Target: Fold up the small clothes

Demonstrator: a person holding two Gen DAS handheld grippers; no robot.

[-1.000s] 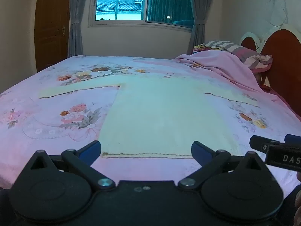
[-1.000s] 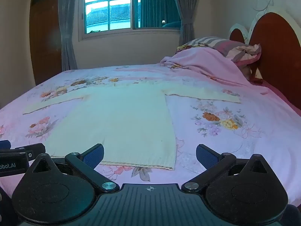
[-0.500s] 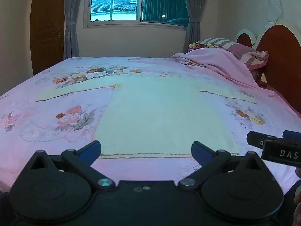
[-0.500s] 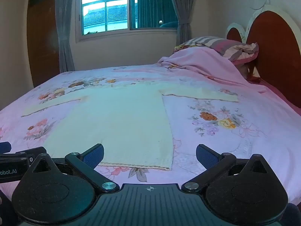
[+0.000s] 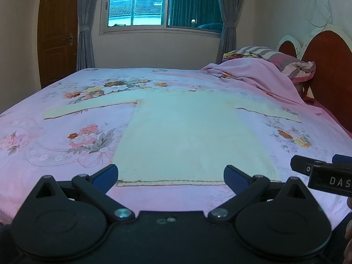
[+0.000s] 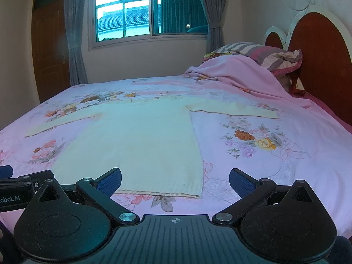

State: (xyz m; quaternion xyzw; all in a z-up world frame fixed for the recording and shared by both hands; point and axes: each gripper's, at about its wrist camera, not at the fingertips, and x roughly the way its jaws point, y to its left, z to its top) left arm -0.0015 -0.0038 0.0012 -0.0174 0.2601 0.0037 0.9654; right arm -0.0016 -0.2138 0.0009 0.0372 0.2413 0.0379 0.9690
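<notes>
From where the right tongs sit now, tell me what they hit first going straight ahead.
Most likely the cream sweater: its near hem lies just ahead of the open right tongs, spread flat on the floral bedsheet. Height above the bed is unclear.

A bed (image 5: 66,136) with a pink floral sheet fills the room. On the far wall, a daylit window (image 5: 162,2) between grey curtains (image 5: 84,26); a wooden door (image 5: 57,33) far left, a red headboard (image 5: 327,66) right.
</notes>
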